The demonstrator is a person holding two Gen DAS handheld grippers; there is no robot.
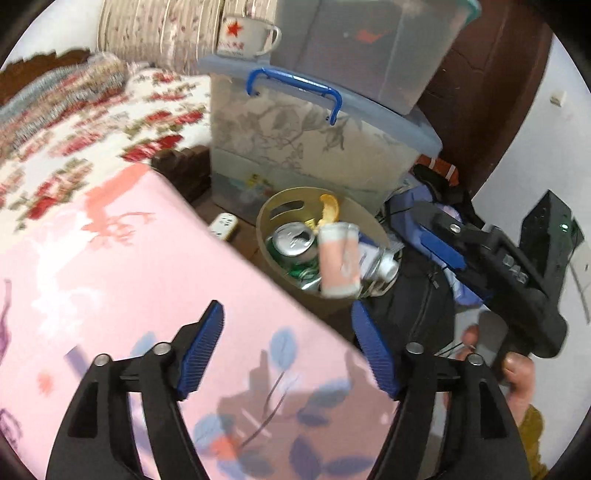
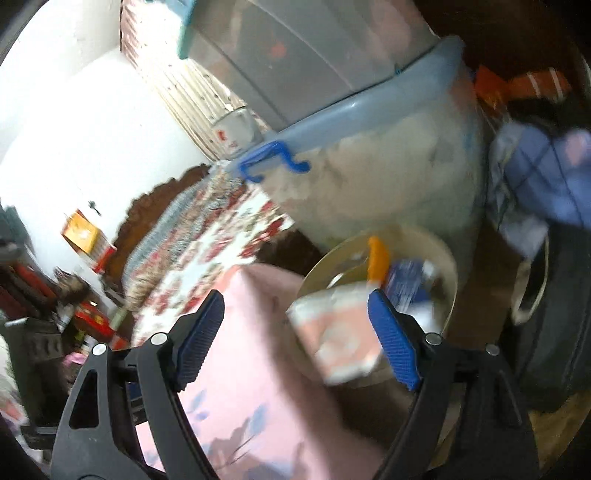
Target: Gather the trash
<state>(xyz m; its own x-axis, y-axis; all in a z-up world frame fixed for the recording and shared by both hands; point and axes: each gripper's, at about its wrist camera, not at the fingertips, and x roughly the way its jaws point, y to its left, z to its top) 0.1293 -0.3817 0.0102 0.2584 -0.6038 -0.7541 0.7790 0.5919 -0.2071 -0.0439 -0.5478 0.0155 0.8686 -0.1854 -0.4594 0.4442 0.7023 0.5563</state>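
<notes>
— Pink quilt first, right under us: the left gripper (image 1: 288,350) hangs over the pink quilt (image 1: 110,277) with its blue pads spread wide and nothing between them, nothing touching either pad.

— And the right gripper (image 2: 297,336)?

— Same story. Jaws wide apart. In its own view the pink-and-white carton (image 2: 340,332) shows in the gap between the pads, but it is blurred and I'd say it sits beyond them, at the rim of the bin. No pad presses on it.

— So where's the trash, exactly?

— From the left gripper's view, at twelve o'clock and a little further off: the beige bin (image 1: 273,218) on the floor just past the quilt's edge. The carton (image 1: 340,262) stands tilted at its near side, over a silver can (image 1: 295,240), with orange peel (image 1: 328,210) at the far side.

— How would that carton handle?

— Light, I'd guess, thin card that gives when squeezed. Take it across the flat sides, mid-body, gently. The cans look dented already: light, slick metal, best pinched across the body. The peel is soft and limp.

— Beyond the bin?

— Touching or nearly so, at twelve, a lidded storage box (image 1: 314,155) with a blue handle (image 1: 295,88), a second box stacked on it, an enamel mug (image 1: 247,35) beside that. At three o'clock, dark bags (image 1: 417,306).
</notes>
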